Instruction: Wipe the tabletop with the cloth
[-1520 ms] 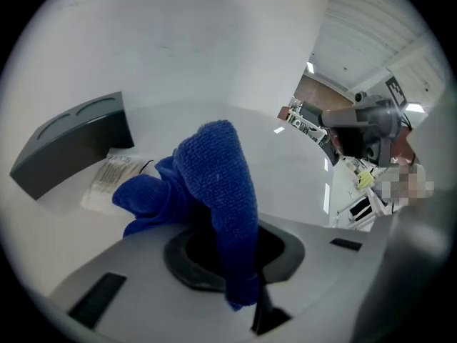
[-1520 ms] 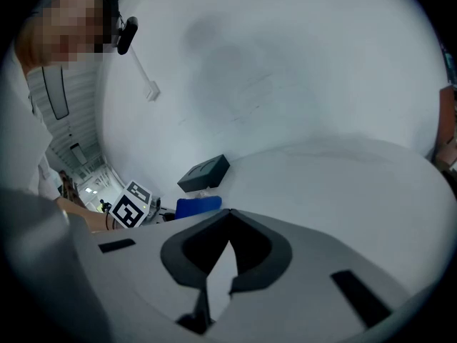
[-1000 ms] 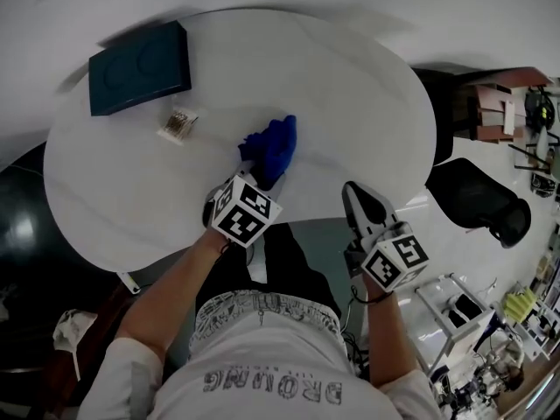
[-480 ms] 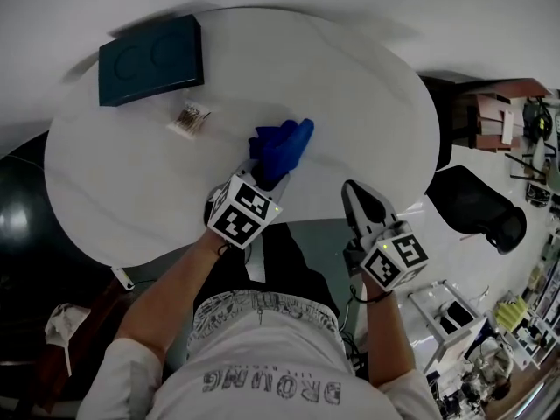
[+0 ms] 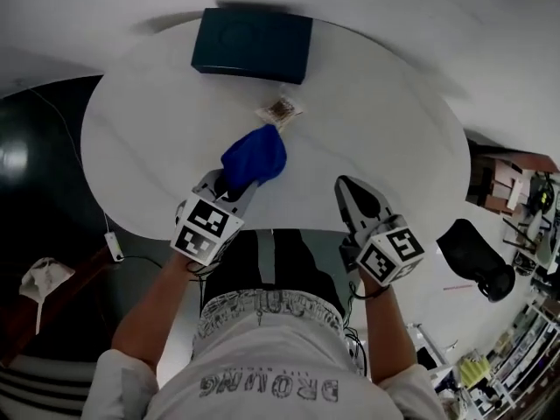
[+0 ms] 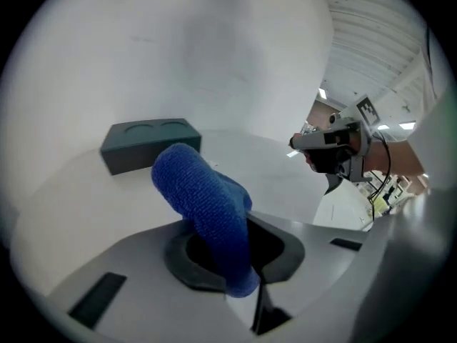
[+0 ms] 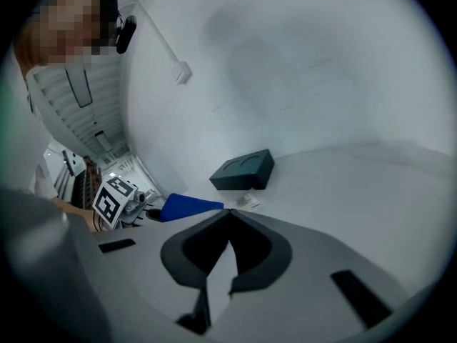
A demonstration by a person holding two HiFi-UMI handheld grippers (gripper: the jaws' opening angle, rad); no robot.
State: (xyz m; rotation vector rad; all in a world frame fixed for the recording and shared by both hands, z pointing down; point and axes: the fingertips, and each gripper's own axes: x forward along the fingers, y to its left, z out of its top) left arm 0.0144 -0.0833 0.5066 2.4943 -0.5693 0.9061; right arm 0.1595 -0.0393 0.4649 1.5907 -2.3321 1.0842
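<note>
A blue cloth [image 5: 254,157] lies bunched on the round white tabletop [image 5: 367,121], near its front edge. My left gripper [image 5: 229,182] is shut on the cloth's near end; in the left gripper view the cloth [image 6: 203,206] rises as a thick roll out of the closed jaws. My right gripper [image 5: 350,192] hovers at the table's front edge to the right, shut with nothing in it. The right gripper view shows the cloth [image 7: 187,207] off to its left.
A dark teal box [image 5: 253,44] sits at the table's far side. A small clear packet [image 5: 280,111] lies between the box and the cloth. Beyond the table on the right stand a black chair [image 5: 477,261] and cluttered shelving.
The head view has swung, so the table sits differently in frame. The cloth has gone from a spread, pointed shape to a rounder bunch, still held by my left gripper. The right gripper kept its place.
</note>
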